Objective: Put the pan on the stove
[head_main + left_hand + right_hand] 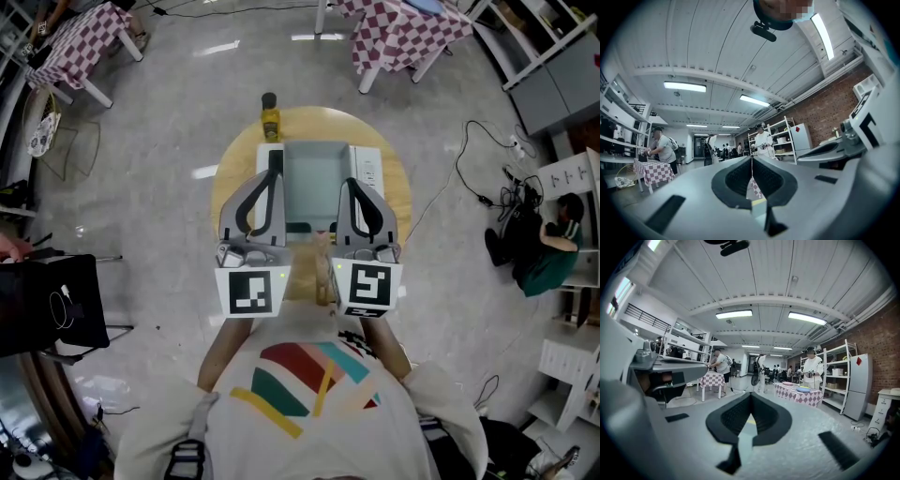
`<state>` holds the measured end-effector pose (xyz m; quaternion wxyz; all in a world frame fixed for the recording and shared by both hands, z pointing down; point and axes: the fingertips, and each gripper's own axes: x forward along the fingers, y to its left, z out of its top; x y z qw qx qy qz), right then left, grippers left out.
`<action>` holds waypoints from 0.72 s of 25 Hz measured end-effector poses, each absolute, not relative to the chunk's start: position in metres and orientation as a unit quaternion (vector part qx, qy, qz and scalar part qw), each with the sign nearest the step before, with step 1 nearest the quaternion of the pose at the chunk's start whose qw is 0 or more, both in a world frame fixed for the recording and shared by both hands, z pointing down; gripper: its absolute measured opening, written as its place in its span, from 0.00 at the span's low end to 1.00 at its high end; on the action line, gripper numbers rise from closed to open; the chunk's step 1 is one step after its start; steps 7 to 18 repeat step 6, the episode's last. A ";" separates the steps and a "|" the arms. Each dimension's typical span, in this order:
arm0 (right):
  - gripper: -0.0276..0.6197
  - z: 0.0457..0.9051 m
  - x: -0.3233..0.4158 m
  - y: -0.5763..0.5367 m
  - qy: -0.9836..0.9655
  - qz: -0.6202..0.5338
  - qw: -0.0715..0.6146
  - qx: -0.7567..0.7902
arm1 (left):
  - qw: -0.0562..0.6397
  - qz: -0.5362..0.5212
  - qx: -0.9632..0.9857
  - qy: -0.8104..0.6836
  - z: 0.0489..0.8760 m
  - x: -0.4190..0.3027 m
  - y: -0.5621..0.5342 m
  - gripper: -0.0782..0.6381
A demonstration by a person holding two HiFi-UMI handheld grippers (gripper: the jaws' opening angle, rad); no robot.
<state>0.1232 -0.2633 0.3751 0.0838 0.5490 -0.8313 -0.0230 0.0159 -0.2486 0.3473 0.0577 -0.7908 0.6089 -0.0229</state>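
Note:
In the head view a grey square pan [317, 180] appears to rest on a white stove [369, 170] on the round wooden table [397, 199]. Its wooden handle [323, 269] points back toward me, between the two grippers. My left gripper [274, 161] is raised over the pan's left edge and my right gripper [349, 186] over its right edge. Both are shut with nothing between the fingers. The left gripper view shows the left gripper [752, 159] and the right gripper view the right gripper [750, 397], each aimed out level into the room. Neither shows pan or stove.
A yellow bottle with a dark cap [270, 118] stands at the table's far edge behind the stove. A black chair [56, 305] is at my left. Checkered tables [401, 33] stand farther off, and a person [551, 246] crouches by shelves at right, near floor cables [473, 178].

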 end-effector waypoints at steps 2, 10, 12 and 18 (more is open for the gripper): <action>0.04 0.375 0.125 -0.264 -0.830 -0.025 0.085 0.551 | 0.060 -0.023 -0.791 0.608 0.347 0.016 -0.250 0.12; 0.04 0.370 0.123 -0.265 -0.830 -0.032 0.083 0.550 | 0.064 -0.020 -0.791 0.608 0.346 0.015 -0.251 0.12; 0.04 0.370 0.123 -0.265 -0.830 -0.032 0.083 0.550 | 0.064 -0.020 -0.791 0.608 0.346 0.015 -0.251 0.12; 0.04 0.370 0.123 -0.265 -0.830 -0.032 0.083 0.550 | 0.064 -0.020 -0.791 0.608 0.346 0.015 -0.251 0.12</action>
